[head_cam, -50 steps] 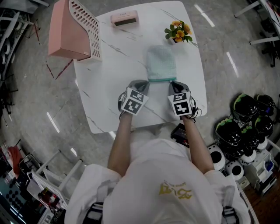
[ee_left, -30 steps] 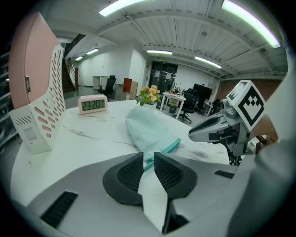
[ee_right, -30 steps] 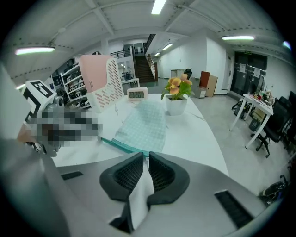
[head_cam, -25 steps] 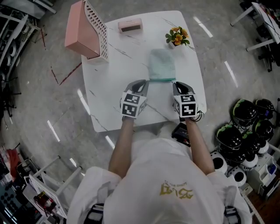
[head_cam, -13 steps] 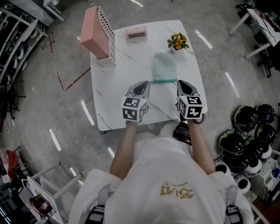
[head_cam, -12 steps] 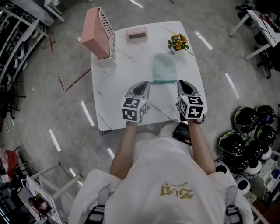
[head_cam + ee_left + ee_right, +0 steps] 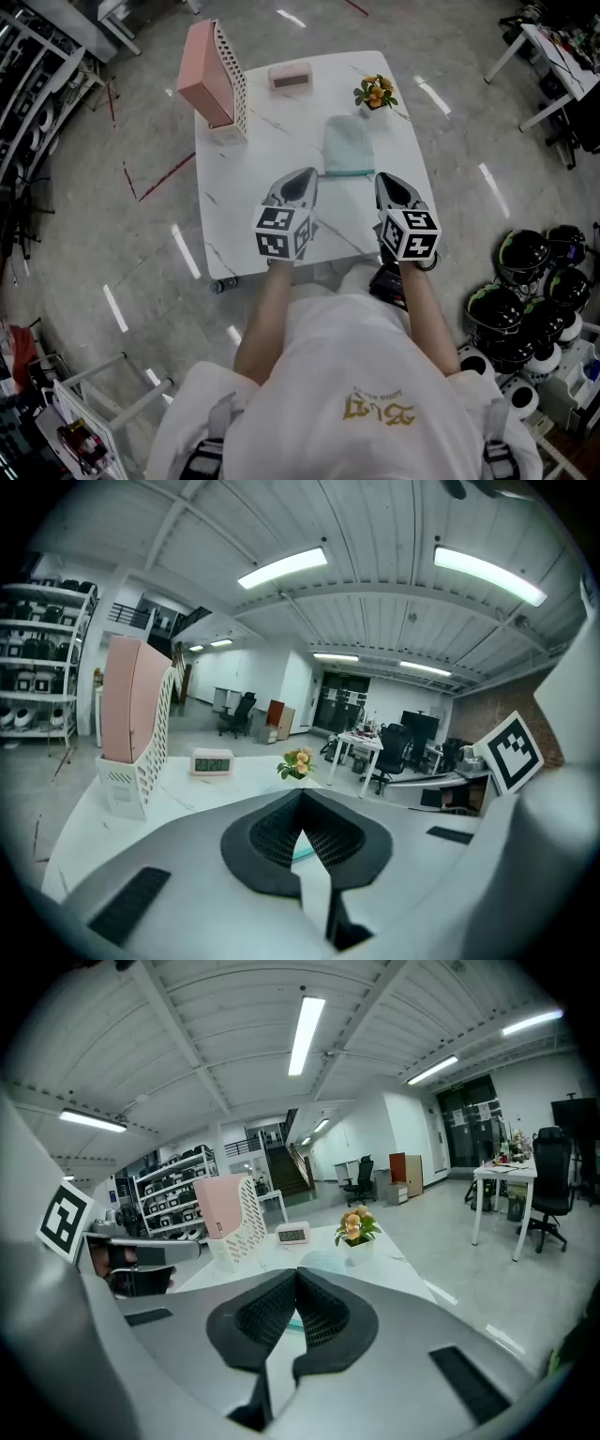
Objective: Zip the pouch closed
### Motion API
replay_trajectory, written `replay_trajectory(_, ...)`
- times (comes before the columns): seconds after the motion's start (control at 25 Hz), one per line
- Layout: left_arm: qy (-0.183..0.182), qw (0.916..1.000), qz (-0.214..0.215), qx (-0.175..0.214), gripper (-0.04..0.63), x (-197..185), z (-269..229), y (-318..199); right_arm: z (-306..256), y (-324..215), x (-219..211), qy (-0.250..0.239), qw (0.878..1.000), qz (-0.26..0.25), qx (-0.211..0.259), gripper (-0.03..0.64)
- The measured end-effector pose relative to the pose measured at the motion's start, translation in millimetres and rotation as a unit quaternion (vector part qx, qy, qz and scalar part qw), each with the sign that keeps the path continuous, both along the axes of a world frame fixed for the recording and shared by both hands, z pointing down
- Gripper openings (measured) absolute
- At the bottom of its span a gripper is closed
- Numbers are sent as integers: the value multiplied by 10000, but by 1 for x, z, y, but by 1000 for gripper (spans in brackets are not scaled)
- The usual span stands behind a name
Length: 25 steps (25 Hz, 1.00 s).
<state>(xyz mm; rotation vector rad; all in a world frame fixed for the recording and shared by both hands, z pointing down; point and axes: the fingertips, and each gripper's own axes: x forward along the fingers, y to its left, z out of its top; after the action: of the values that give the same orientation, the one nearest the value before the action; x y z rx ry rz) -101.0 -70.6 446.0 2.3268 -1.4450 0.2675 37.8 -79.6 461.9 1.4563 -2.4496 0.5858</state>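
A pale mint pouch (image 7: 349, 143) lies flat on the white marble table (image 7: 253, 202), its teal zipper edge (image 7: 349, 173) facing me. My left gripper (image 7: 306, 175) hovers above the table, just left of that edge, jaws shut on nothing. My right gripper (image 7: 382, 179) hovers just right of it, also shut and holding nothing. Neither touches the pouch. In the left gripper view the pads (image 7: 281, 832) meet, with a teal sliver of pouch (image 7: 302, 852) below them. The right gripper view shows the same closed pads (image 7: 323, 1316), with the pouch (image 7: 322, 1260) beyond.
A pink file holder (image 7: 214, 75) stands at the table's far left. A pink clock (image 7: 290, 77) and a small pot of orange flowers (image 7: 375, 94) sit along the far edge. Several helmets (image 7: 525, 281) lie on the floor at the right.
Both grippers have lifted off the table at the pouch's zipper edge and drawn slightly back. The table now looks smaller and farther away.
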Motion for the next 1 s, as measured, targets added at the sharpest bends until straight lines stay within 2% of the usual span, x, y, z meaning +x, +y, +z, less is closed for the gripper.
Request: replay_trajectory(1.0,117,9999,-94,-46,17,-2,5,-1,6,2,5,45,9999,-20,-145,12)
